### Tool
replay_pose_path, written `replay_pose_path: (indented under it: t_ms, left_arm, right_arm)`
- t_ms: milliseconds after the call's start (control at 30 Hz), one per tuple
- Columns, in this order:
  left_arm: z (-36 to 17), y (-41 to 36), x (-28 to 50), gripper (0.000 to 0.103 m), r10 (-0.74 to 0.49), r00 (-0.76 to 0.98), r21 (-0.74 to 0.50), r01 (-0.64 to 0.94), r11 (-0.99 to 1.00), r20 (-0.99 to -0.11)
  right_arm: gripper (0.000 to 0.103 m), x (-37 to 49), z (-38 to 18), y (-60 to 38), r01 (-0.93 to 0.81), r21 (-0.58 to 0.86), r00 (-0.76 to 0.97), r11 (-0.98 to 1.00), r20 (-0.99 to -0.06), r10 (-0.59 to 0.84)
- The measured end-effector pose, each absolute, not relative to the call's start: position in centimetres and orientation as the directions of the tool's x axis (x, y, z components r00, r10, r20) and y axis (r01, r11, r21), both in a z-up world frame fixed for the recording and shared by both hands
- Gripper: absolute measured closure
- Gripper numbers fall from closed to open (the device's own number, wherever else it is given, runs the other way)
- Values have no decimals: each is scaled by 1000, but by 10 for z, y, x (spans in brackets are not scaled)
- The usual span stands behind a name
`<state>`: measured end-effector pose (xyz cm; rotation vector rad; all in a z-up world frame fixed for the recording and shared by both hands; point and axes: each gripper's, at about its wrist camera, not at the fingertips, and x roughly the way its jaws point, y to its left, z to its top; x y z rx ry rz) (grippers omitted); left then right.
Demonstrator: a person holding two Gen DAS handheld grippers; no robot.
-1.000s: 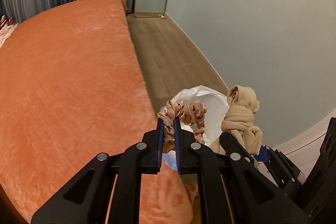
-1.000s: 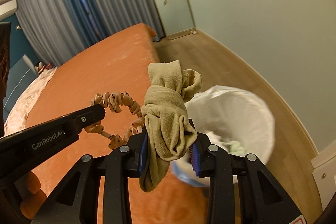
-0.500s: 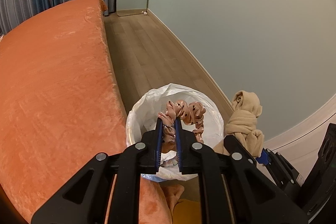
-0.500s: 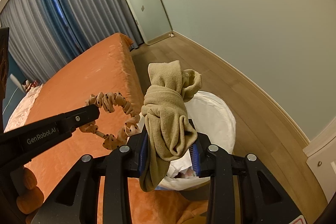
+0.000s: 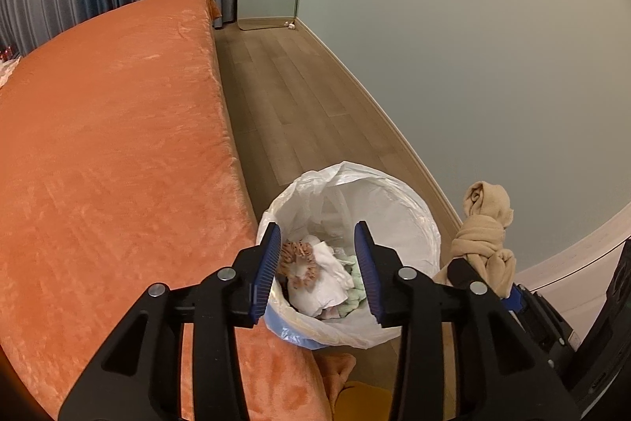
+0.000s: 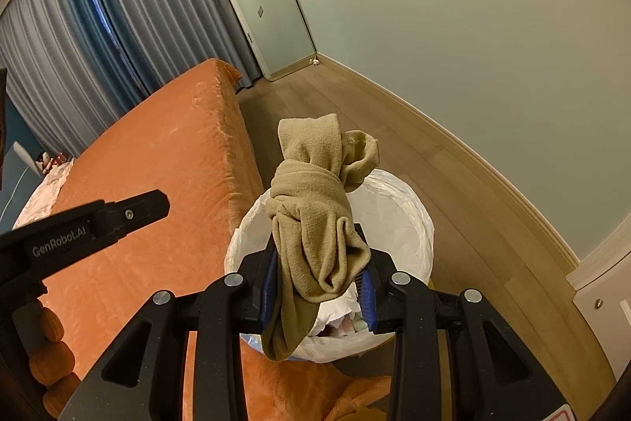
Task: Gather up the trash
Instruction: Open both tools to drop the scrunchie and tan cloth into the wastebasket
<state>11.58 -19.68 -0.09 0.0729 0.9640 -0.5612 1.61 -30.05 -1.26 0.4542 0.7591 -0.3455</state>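
Note:
A round bin lined with a white plastic bag [image 5: 398, 200] [image 6: 398, 216] stands on the floor beside the orange bed. My left gripper [image 5: 317, 251] hangs over it, its jaws opening with nothing between the pads. The pink scrunchie [image 5: 296, 259] lies inside the bin on white crumpled paper. My right gripper [image 6: 317, 263] is shut on a knotted beige sock [image 6: 315, 223] [image 5: 485, 227], held just above the bin's rim. The left gripper's finger [image 6: 130, 212] shows at the left of the right wrist view.
The orange bed [image 5: 110, 145] fills the left side. A wooden floor strip [image 5: 292, 89] runs between the bed and the pale wall [image 5: 473, 66]. A tall mirror [image 6: 264, 6] leans at the far end beside grey curtains [image 6: 79, 26]. White furniture [image 6: 603, 294] stands at right.
Both grippers moved from over the bed edge to above the bin. The left gripper's jaws spread apart and the scrunchie fell from them into the bin. The sock stays gripped.

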Motion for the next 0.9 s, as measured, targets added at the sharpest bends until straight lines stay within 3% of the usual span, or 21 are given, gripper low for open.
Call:
replay_pose_path:
  t_ms: [600,767,900]
  left_arm:
    - [-8,-163,126,59,-363,486,-137,440,888,-795]
    - [-12,-154,132,58,-348,489,-135,419,898,-800]
    - [-13,-151,133,50,-336,500,-126,406,905,-798]
  right_arm:
    - [69,39,-13,-295,405,214,667,889,-734,-128]
    - [65,43,-13,-287,389,195,664,900,-737,-127]
    - [58,45,-11,-285,385,182,662,905,-737,-133]
